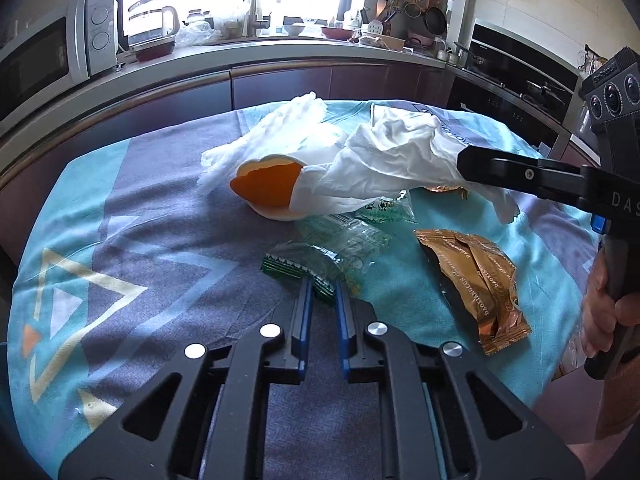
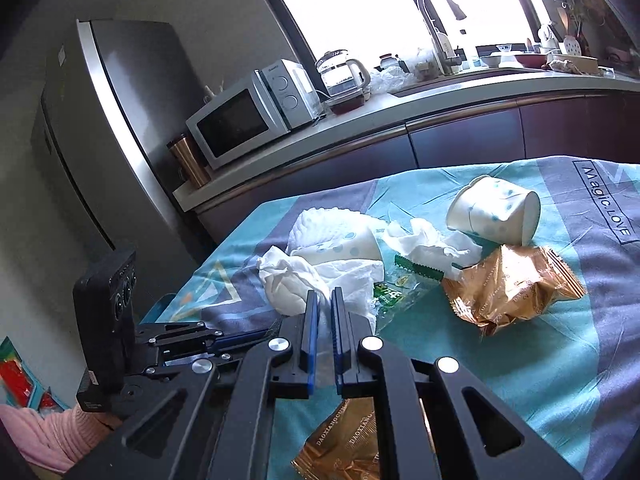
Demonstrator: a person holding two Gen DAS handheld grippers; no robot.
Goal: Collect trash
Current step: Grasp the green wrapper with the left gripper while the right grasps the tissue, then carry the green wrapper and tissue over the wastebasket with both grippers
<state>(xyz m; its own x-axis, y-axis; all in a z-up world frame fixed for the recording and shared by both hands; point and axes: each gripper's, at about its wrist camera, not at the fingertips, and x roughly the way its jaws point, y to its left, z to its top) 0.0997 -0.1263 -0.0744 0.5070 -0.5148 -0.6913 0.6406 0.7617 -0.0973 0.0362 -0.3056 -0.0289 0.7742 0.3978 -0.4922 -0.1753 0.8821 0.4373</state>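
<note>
On the cloth-covered tabletop (image 1: 160, 216) we saw the trash gathered in one loose heap. Through the left wrist camera, our left tongs (image 1: 323, 294) stood nearly closed around the edge of a green wrapper (image 1: 296, 266), while our right tongs (image 1: 466, 164) came in from the side, clamped on a white tissue (image 1: 384, 168) lifted above the heap. Only this view showed the orange inside of a tipped paper cup (image 1: 268, 184) and a whole gold wrapper (image 1: 476, 284) lying near the right hand (image 1: 600, 312).

Through the right wrist camera, the tissue (image 2: 304, 276) sat pinched between the narrow fingers (image 2: 311, 320). Only here did we see a second, dotted cup (image 2: 494, 214) on its side further back, with a crumpled gold wrapper (image 2: 512, 284) just in front of it and more tissue (image 2: 432, 248) beside it. We could not tell from this view how the left tongs stood.
</note>
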